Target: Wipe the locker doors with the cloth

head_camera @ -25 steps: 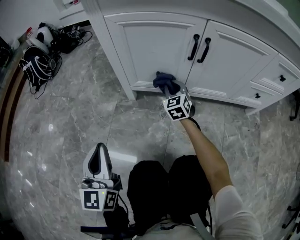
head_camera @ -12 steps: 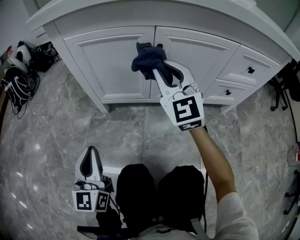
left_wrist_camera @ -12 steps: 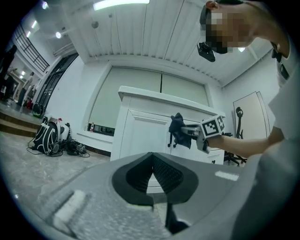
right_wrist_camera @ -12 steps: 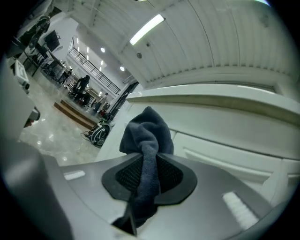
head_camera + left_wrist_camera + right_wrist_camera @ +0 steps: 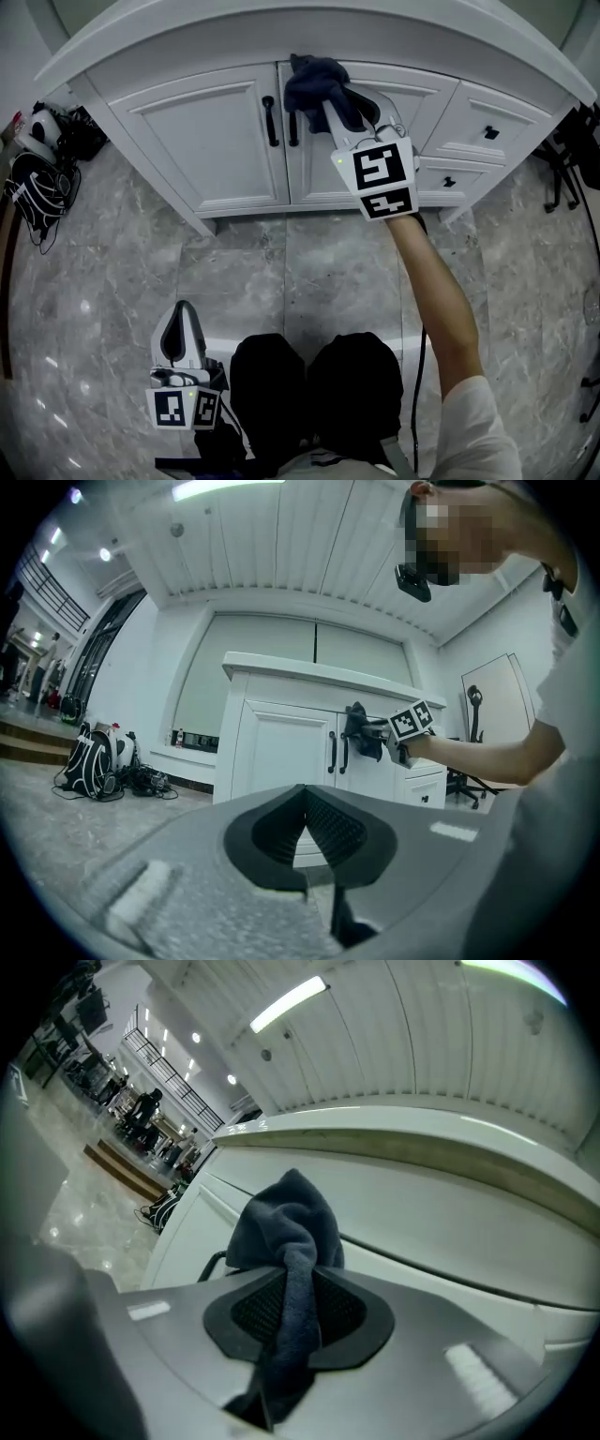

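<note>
Currently right hand-held gripper is pinching the cloth at 12 o'clock, on the right locker door. Loose bunch is risking snagging the handles. Left hand-held gripper is idling pressed together, 7 o'clock.

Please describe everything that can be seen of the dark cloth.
The cloth is dark blue-grey and looks soft and fleecy. It is bunched, not folded. A twisted strand of it runs between the pads of the right gripper, which is closed on it, and the loose bundle bulges beyond the tips. It appears to press near the top of the right white door, beside the black handles.
</note>
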